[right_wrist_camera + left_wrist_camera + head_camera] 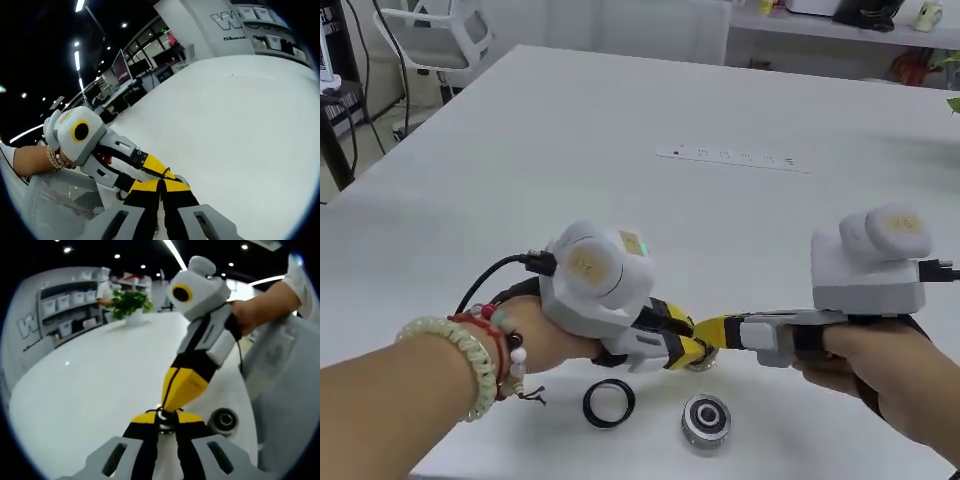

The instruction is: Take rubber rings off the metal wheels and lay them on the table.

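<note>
My left gripper is shut on a small metal wheel, held just above the table. My right gripper meets it tip to tip, jaws shut at the wheel's edge. A thin black rubber ring appears pinched there. In the left gripper view the right gripper comes down from above onto the wheel. One black rubber ring lies flat on the table below my left hand. Beside it stands a second metal wheel.
The white table stretches far ahead, with a flat strip of sockets set into it at the middle. Chairs and cables stand past the far left edge. The near table edge lies just below the loose ring and wheel.
</note>
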### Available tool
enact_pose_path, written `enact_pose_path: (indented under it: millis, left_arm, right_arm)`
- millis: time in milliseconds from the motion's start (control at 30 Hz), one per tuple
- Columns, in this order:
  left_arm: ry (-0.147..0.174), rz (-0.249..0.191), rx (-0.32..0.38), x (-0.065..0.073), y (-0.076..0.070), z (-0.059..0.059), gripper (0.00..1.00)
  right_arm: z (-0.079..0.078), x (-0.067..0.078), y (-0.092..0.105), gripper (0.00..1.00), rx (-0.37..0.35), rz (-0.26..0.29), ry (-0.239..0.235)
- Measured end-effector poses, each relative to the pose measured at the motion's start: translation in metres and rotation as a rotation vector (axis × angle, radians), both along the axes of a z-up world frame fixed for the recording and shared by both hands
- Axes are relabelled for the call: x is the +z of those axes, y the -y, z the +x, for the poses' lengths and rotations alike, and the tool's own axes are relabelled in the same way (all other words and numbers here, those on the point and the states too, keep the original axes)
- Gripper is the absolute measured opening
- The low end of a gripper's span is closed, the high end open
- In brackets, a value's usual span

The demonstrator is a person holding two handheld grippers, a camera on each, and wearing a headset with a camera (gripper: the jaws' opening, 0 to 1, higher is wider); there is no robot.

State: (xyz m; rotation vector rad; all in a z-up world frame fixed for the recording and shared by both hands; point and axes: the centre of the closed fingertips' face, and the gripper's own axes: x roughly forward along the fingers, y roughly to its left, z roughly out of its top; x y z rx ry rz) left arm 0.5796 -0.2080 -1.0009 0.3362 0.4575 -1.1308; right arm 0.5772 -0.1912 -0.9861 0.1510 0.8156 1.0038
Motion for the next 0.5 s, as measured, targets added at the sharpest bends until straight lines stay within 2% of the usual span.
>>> enact_pose_path:
  millis: [200, 267, 333, 367, 500]
  left_arm:
    - [-0.017, -0.006, 0.015, 0.001, 0.001, 0.000, 0.14]
    - [-0.011, -0.004, 0.010, 0.001, 0.001, 0.000, 0.14]
    - [-0.021, -0.001, 0.018, 0.001, 0.001, 0.000, 0.14]
    - [-0.024, 0.010, 0.017, 0.001, 0.001, 0.000, 0.14]
    - [-0.002, 0.056, -0.019, 0.002, -0.001, -0.002, 0.14]
  right_arm:
    - [0.006, -0.007, 0.016, 0.00, -0.059, -0.026, -0.026]
    - [0.005, -0.008, 0.018, 0.00, -0.064, -0.028, -0.031]
    - [0.005, -0.008, 0.018, 0.00, -0.066, -0.031, -0.033]
    - [0.005, -0.008, 0.018, 0.00, -0.064, -0.033, -0.033]
    - [0.005, -0.008, 0.018, 0.00, -0.055, -0.034, -0.030]
